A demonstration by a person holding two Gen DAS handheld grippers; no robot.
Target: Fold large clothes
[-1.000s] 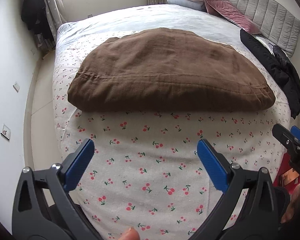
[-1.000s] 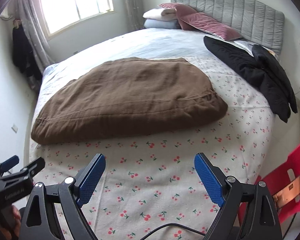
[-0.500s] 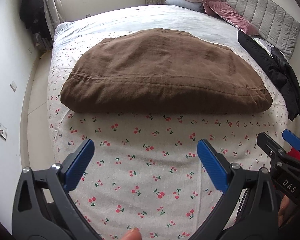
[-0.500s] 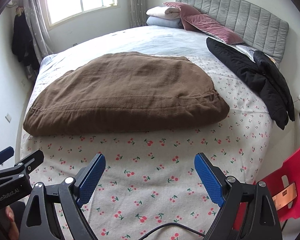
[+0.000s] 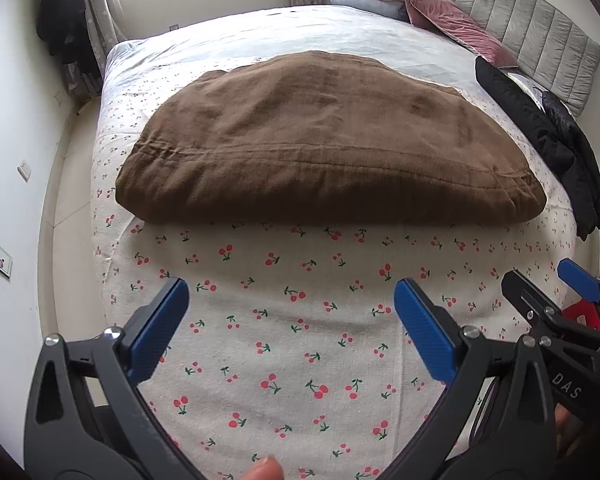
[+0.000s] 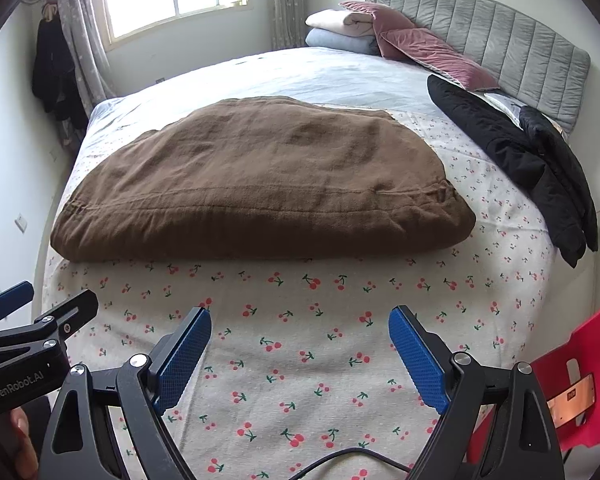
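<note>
Both our grippers, left gripper (image 5: 290,328) and right gripper (image 6: 300,354), hang spread wide and empty above the cherry-print sheet (image 5: 300,320), short of the folded brown garment (image 6: 260,184) mid-bed.

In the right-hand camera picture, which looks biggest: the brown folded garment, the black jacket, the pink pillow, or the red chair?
1. brown folded garment
2. black jacket
3. pink pillow

The red chair is cut off by the frame and sits much nearer the camera, so it cannot be ranked.
</note>
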